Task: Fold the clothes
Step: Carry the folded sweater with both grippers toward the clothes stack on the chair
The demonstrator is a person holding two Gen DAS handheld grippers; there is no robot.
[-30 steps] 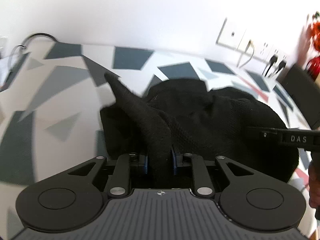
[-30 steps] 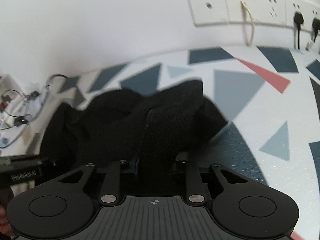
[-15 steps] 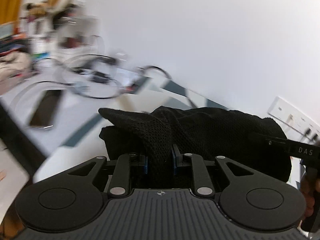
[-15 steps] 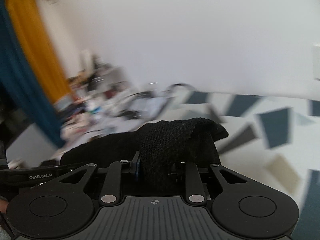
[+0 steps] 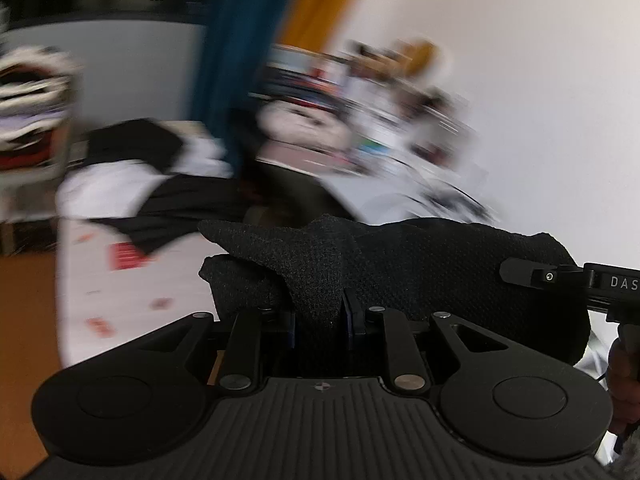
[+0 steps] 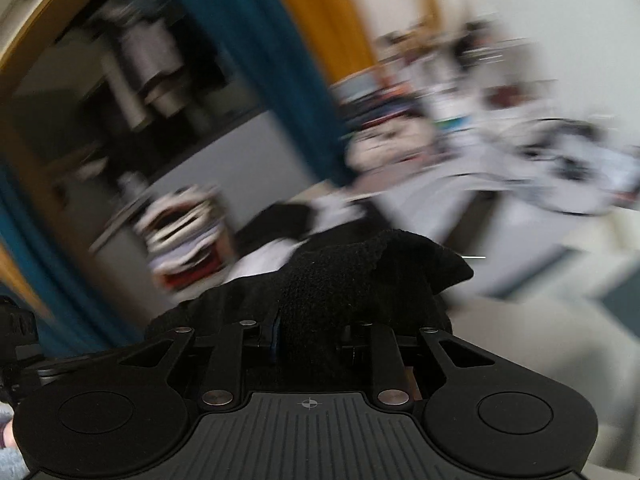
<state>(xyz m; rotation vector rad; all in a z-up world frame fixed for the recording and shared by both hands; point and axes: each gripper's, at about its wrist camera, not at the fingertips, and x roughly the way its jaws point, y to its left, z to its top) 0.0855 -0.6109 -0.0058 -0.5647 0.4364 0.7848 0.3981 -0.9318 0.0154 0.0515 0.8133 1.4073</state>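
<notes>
A black knit garment (image 5: 420, 268) hangs bunched between both grippers, held up in the air. My left gripper (image 5: 320, 314) is shut on one bunched end of it. My right gripper (image 6: 310, 334) is shut on the other end (image 6: 360, 276). In the left wrist view the right gripper's body (image 5: 560, 278) shows at the right edge, close beside the cloth. The left gripper's body (image 6: 18, 332) shows at the left edge of the right wrist view. The fingertips are buried in the fabric in both views.
The background is motion-blurred. A blue curtain (image 5: 240, 60) and an orange one (image 6: 320, 16) hang ahead. A stack of folded clothes (image 6: 184, 240) and a cluttered white table (image 5: 380, 140) lie beyond. A white wall (image 5: 540, 80) is on the right.
Both grippers have lifted the black garment off the patterned table and swung left, away from the wall sockets toward the curtains and clutter. Both grips stay shut.
</notes>
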